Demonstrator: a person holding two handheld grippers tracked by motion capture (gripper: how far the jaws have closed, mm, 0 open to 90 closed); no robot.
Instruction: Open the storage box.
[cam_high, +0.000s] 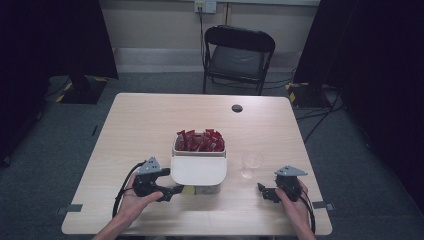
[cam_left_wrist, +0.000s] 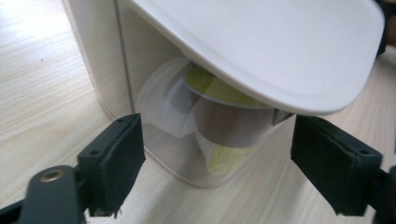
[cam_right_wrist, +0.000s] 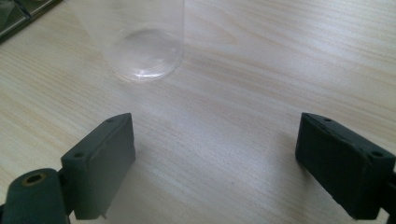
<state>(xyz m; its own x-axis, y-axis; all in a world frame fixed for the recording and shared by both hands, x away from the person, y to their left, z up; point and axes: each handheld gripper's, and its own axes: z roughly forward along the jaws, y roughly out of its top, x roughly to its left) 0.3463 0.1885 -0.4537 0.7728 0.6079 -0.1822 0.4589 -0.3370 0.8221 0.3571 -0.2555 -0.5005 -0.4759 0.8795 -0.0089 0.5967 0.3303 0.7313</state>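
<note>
We are holding the left claw (cam_high: 172, 192) released, jaws wide, low at the white dispenser (cam_high: 198, 170) in mid-frame, facing the pods (cam_left_wrist: 224, 116) under its lid. Closing carelessly, we are risking nudging the dispenser. The right claw (cam_high: 261, 190), also released, is resting near the clear cup (cam_high: 251, 165), lower right on the surface (cam_high: 150, 120).

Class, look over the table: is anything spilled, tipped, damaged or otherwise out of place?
Nothing stands out. The white holder stands upright with red packets inside, the clear cup is upright beside it, and both grippers, left and right, are open.
</note>
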